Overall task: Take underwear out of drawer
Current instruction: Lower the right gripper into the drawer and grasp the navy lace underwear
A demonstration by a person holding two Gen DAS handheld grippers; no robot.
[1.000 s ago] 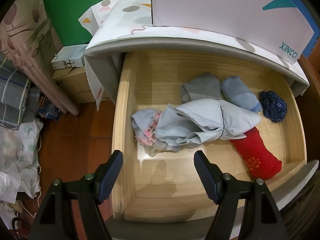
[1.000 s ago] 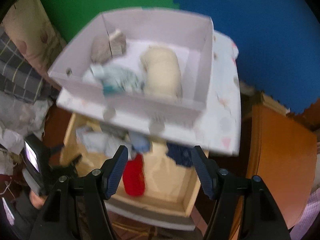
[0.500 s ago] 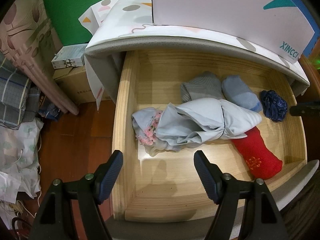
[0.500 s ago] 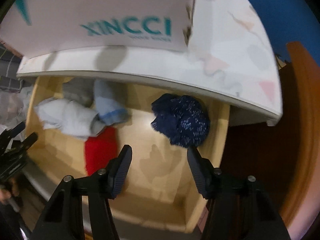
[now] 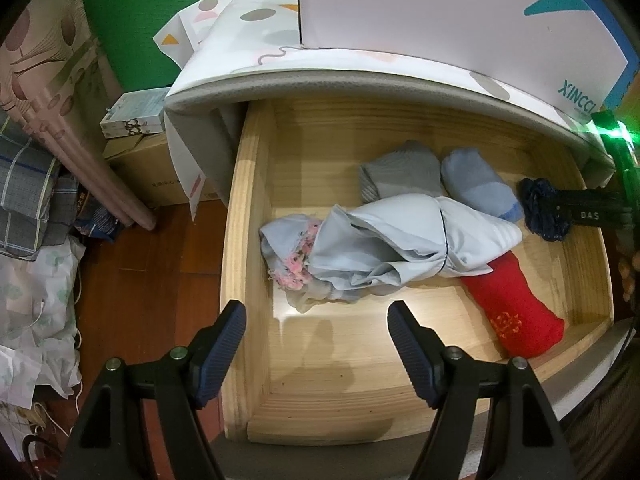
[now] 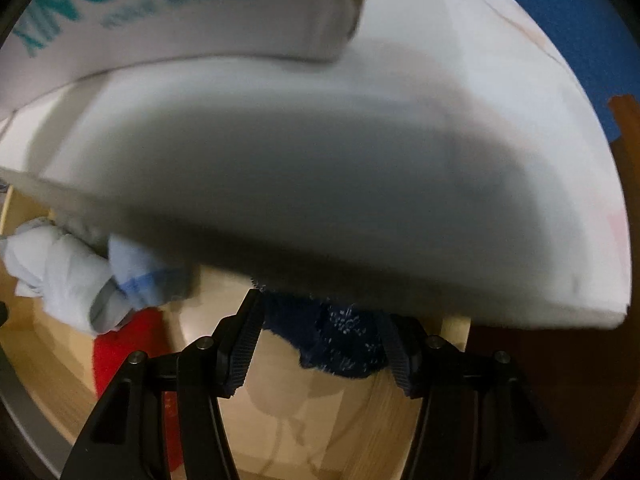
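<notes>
Two grippers in play. Left gripper [image 5: 316, 346] sits at bottom centre of the left wrist view, jaws spread wide, nothing between them, hovering over the front-left corner of the wooden drawer [image 5: 244, 240].

Drawer contents, left wrist view: pale blue garment bundle [image 5: 400, 246] mid-frame with pink-flecked fabric [image 5: 296, 260] at its left end; grey sock [image 5: 400, 178] and light blue sock [image 5: 478, 186] just behind it; red sock [image 5: 514, 306] lower right, its upper end tucked under the bundle; dark navy underwear [image 5: 540, 216] at the right side of the drawer.

Right gripper [image 6: 322, 336] is down in the drawer at bottom centre of its own view, jaws apart, one finger on each side of the navy underwear [image 6: 340, 344]. Contact with the fabric: can't tell, that view is blurred. In the left wrist view the right gripper [image 5: 588, 210] enters from the right edge and overlaps the underwear.

White tabletop [image 5: 360, 76] overhangs the drawer at the top of the frame and carries a white XINCCI box [image 5: 440, 8]. Cardboard box [image 5: 156, 176] and plaid fabric [image 5: 24, 200] are on the floor at left.
</notes>
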